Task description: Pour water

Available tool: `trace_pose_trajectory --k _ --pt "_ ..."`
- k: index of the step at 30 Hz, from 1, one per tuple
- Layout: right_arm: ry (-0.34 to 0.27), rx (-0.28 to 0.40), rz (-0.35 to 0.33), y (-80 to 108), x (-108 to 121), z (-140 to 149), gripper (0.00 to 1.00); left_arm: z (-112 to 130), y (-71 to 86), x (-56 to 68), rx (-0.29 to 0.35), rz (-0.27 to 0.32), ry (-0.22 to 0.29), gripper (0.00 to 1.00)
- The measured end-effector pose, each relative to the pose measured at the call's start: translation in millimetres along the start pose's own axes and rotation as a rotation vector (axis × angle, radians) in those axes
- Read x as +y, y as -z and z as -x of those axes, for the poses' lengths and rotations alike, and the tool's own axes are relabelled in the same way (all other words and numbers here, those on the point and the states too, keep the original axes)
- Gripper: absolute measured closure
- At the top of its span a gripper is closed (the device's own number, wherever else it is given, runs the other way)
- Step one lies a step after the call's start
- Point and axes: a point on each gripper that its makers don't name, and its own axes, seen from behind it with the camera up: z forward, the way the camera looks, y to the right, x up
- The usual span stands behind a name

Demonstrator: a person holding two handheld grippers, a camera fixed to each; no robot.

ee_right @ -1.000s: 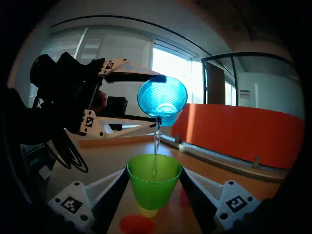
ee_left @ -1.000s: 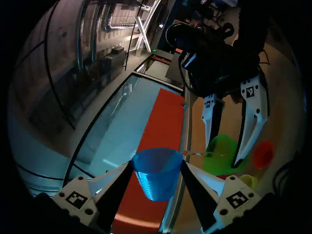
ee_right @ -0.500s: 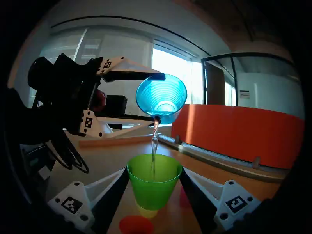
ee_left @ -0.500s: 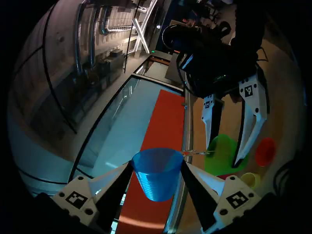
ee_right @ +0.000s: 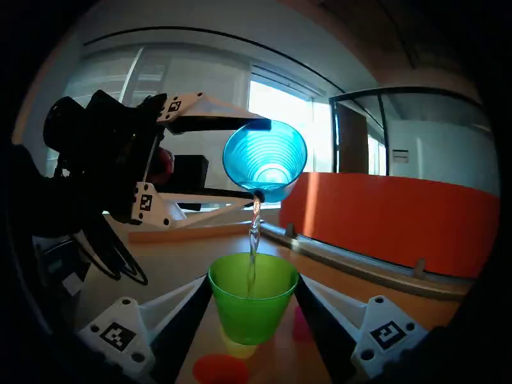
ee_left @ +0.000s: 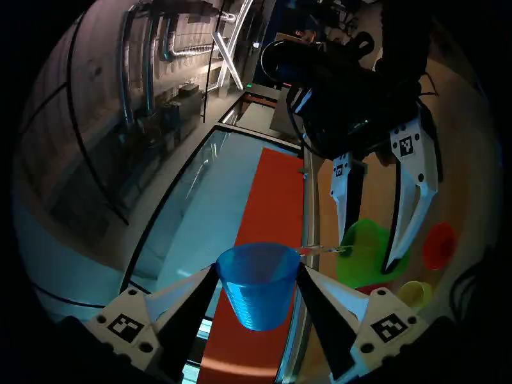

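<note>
Water (ee_right: pixel 254 237) fell in one thin stream into the green cup (ee_right: pixel 253 304), the nearest thing to you, seated between the fingers of your right gripper (ee_right: pixel 253 280). Both fingers pressed its sides at mid-wall, so the jaws stood narrow around it. I judged that cup to be thin, light plastic: stiff at the rim, likely to flex under a hard squeeze, and heavier as it filled. Mid-wall, below the rim, looked the right place to hold it, and any splashed plastic would probably have turned slippery.

Just below and past your fingertips, on the table (ee_right: pixel 192 256), lay one orange cup (ee_right: pixel 221 370), one yellow cup (ee_right: pixel 238 349) and one pink thing (ee_right: pixel 301 323) that I could not identify.

Further ahead and above, your left gripper (ee_left: pixel 257 272) clamped the blue cup (ee_right: pixel 264 160) across its ribbed wall, tipped with its mouth toward your right gripper. Those ribs should have helped the grip.

That made two cups in hand, one blue and one green, plus two grippers and one stream. Farthest off stood one orange panel (ee_right: pixel 397 217).
</note>
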Motion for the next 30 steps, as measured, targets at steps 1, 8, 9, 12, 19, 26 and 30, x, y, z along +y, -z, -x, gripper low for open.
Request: trace_pose_trajectory --k 1,8,9,12,19,26,30 --pt "0.001 0.001 0.001 0.1 0 0 0.08 0 -0.4 -0.6 0.000 -0.001 -0.003 0.12" --pt "0.002 0.004 0.004 1.5 2 -1 0.08 -3 -2.2 -4.9 0.003 -0.008 -0.021 0.12" --pt "0.003 0.005 0.004 1.6 2 -1 0.08 -4 -2.4 -5.4 0.003 -0.009 -0.024 0.12" --pt "0.003 0.006 0.005 1.9 2 -2 0.08 -4 -2.9 -7.3 0.003 -0.011 -0.030 0.12" --pt "0.005 0.007 0.006 2.2 2 -2 0.08 -6 -2.4 -11.8 0.008 -0.015 -0.032 0.13" --pt "0.002 0.011 0.004 2.4 2 -4 0.08 -8 -4.2 -11.0 0.010 -0.012 -0.048 0.13" --pt "0.002 0.013 0.003 2.9 3 -5 0.08 -9 -5.9 -10.4 0.011 -0.013 -0.058 0.13"
